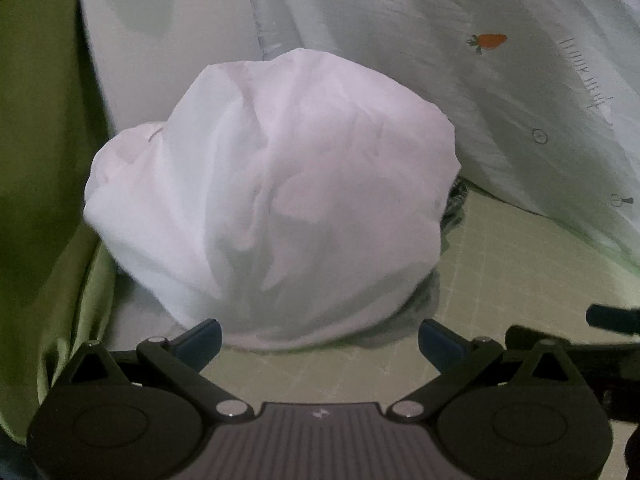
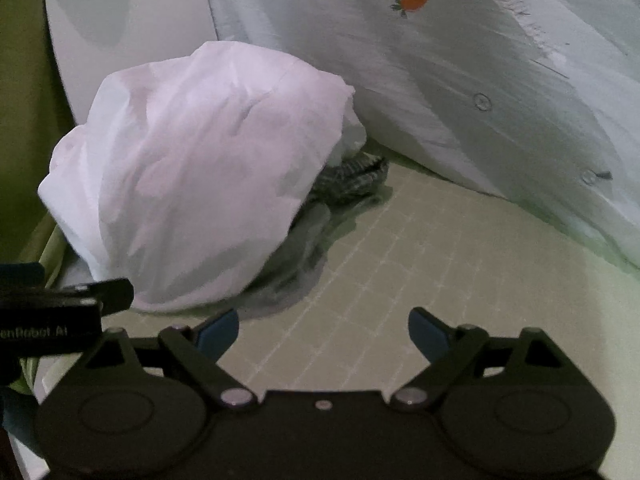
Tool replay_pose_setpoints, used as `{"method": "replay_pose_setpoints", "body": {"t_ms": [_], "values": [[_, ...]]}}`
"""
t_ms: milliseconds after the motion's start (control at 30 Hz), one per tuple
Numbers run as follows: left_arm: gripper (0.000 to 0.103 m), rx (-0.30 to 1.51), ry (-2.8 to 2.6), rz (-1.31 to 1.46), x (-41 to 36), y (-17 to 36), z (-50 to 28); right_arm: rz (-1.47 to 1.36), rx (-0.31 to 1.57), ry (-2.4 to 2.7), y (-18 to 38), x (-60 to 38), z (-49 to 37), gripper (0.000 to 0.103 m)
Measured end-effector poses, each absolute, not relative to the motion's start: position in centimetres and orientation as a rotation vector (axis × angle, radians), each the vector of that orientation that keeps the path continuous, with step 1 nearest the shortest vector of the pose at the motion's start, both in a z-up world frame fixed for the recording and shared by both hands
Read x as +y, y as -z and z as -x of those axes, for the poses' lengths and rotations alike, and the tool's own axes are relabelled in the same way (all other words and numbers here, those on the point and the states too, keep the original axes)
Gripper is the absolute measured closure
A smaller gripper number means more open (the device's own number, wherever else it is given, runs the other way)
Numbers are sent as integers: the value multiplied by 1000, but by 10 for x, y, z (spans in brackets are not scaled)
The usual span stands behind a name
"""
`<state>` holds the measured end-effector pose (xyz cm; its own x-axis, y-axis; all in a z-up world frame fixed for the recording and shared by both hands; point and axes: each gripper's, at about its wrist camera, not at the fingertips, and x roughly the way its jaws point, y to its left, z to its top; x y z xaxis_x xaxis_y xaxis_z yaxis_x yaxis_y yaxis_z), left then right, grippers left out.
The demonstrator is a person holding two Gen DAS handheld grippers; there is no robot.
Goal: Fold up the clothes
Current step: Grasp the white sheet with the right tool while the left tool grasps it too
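Note:
A crumpled white garment point(image 1: 272, 200) lies heaped on the pale green grid mat point(image 1: 500, 280). It also shows in the right wrist view point(image 2: 200, 172), at the left. A grey garment point(image 2: 296, 264) and a dark checked one point(image 2: 352, 176) stick out from under its right side. My left gripper point(image 1: 320, 338) is open and empty, its fingertips at the near edge of the white heap. My right gripper point(image 2: 322, 334) is open and empty over the bare mat point(image 2: 420, 272), to the right of the heap.
A pale blue cloth with an orange carrot print point(image 1: 492, 40) hangs behind the mat; it also shows in the right wrist view point(image 2: 416, 2). Green fabric point(image 1: 44, 184) lies at the left. The left gripper's body point(image 2: 60, 312) shows at the left in the right wrist view.

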<state>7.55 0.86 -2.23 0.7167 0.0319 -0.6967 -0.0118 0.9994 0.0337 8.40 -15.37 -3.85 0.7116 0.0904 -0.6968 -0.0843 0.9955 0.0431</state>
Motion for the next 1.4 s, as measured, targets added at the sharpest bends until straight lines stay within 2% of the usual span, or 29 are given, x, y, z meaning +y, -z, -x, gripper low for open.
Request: {"method": "replay_pose_setpoints", "body": {"t_ms": [167,300,533,567,633,667,700,733,800,1033,1167,1300,1367,1400], "values": [[8,750,-54,-45,27,13,-128,-28,755,-91,33,-149,-144,13],[23,721,-110,-37,51,-1,-181,-54,729,-76,27,-149,-202,20],[24,673,-173,8,90,-17,-271,-192,739,-76,32,-156,-299,22],[27,686,-168,29,93,-14,-280,-220,756,-80,36,-158,-311,22],[41,719,-150,81,100,-8,-293,-288,801,-92,46,-161,-327,23],[44,727,-143,104,101,-5,-294,-324,818,-103,50,-163,-333,33],[49,730,-137,123,101,-2,-294,-365,818,-129,52,-166,-333,55],[53,726,-136,126,100,-1,-291,-391,815,-154,52,-167,-331,63],[59,717,-137,119,99,0,-285,-366,785,-209,47,-165,-323,96],[72,711,-103,142,98,-7,-253,-315,574,-293,-2,-179,-237,99],[72,714,-36,163,85,-14,-215,-374,532,-209,-13,-217,-166,99],[69,724,-3,179,71,-14,-178,-319,700,36,44,-257,-133,99],[62,734,3,188,68,-12,-166,-345,824,133,81,-276,-127,99],[55,739,-9,187,69,-10,-162,-396,878,175,95,-285,-122,97]]}}
